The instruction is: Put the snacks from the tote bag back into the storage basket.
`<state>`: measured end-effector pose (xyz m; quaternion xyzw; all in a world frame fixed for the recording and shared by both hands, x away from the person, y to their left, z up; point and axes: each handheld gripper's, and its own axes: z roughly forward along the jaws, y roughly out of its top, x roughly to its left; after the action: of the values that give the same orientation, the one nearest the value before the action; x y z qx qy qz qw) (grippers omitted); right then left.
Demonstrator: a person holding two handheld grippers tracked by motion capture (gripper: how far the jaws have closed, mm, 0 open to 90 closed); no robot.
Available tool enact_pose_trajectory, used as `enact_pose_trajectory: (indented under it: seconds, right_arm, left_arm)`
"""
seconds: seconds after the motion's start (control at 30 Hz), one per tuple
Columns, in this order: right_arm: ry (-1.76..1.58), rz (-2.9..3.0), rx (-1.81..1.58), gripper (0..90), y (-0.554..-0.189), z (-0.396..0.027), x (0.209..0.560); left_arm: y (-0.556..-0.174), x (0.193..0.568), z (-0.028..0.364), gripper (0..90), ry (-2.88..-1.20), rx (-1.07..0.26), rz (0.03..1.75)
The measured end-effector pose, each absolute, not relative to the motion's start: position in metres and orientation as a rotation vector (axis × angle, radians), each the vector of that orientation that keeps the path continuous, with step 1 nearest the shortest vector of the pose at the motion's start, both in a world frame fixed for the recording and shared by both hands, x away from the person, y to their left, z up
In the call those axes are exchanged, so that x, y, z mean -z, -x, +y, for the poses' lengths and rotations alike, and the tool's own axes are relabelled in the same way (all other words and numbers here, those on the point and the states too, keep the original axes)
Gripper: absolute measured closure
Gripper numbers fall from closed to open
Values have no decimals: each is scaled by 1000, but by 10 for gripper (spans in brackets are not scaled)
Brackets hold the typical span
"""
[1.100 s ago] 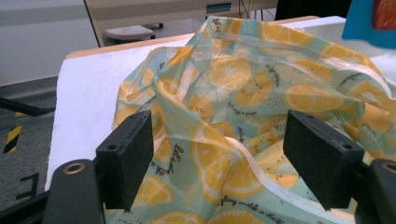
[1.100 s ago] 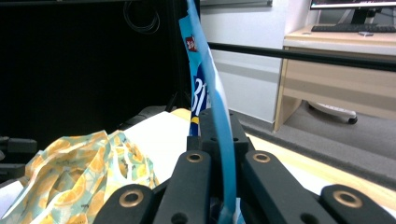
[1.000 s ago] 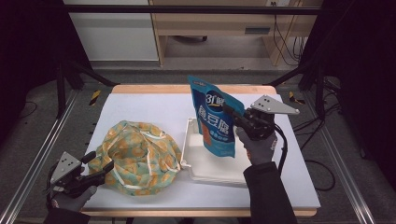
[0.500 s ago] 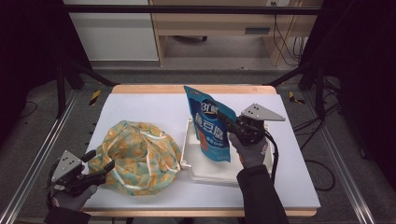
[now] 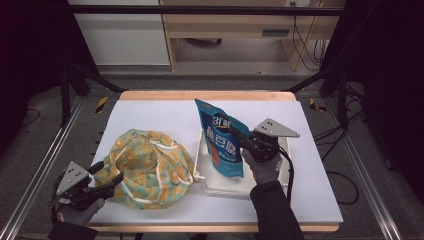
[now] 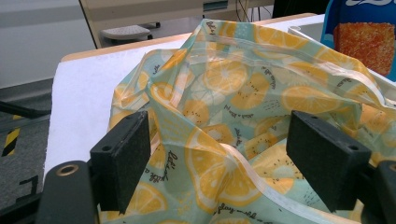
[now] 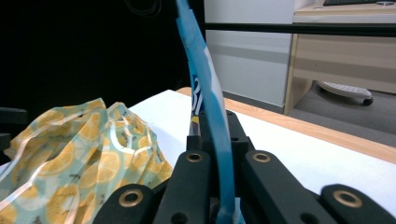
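1. The lemon-print bag [image 5: 147, 167] lies on the worktop [image 5: 150, 112], bunched between my left hand-held gripper's [image 6: 219, 158] spread jaws.
2. My right hand-held gripper [image 7: 215, 154] clamps the blue pouch [image 5: 222, 137] upright over the white tray [image 5: 220, 186].
3. Next, I judge: open the bag, pouch in.

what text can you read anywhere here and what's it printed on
"3" then white characters too blurred to read: on the blue pouch, held in the right tongs.
Small cursive script, too small to be sure of: on the lemon-print bag.
Nothing readable elsewhere.
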<state>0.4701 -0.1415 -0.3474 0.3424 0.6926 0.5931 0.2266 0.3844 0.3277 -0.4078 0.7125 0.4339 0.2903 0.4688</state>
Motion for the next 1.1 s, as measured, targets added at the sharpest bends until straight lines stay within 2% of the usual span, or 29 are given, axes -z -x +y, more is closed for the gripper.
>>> enact_pose_trajectory:
  seconds: [0.47,0.63,0.77,0.93,1.1]
  right_arm:
    - [-946,1926,-1598,883,-457,-156,358]
    - [-941,1958,-1515,776,-458,-152,362]
    - [-949,1932,-1489,604,-454,-155,365]
    - [-952,1963,-1476,535,-443,-162,372]
    - [-960,1970,-1460,529,-429,-170,383]
  left_arm:
    - [-384,407,327,222,-1747,-709,1060]
    - [-383,404,326,225,-1741,-706,1049]
    - [-381,399,324,228,-1725,-698,1038]
    - [-379,388,320,239,-1707,-701,1019]
    - [-380,372,305,264,-1699,-714,983]
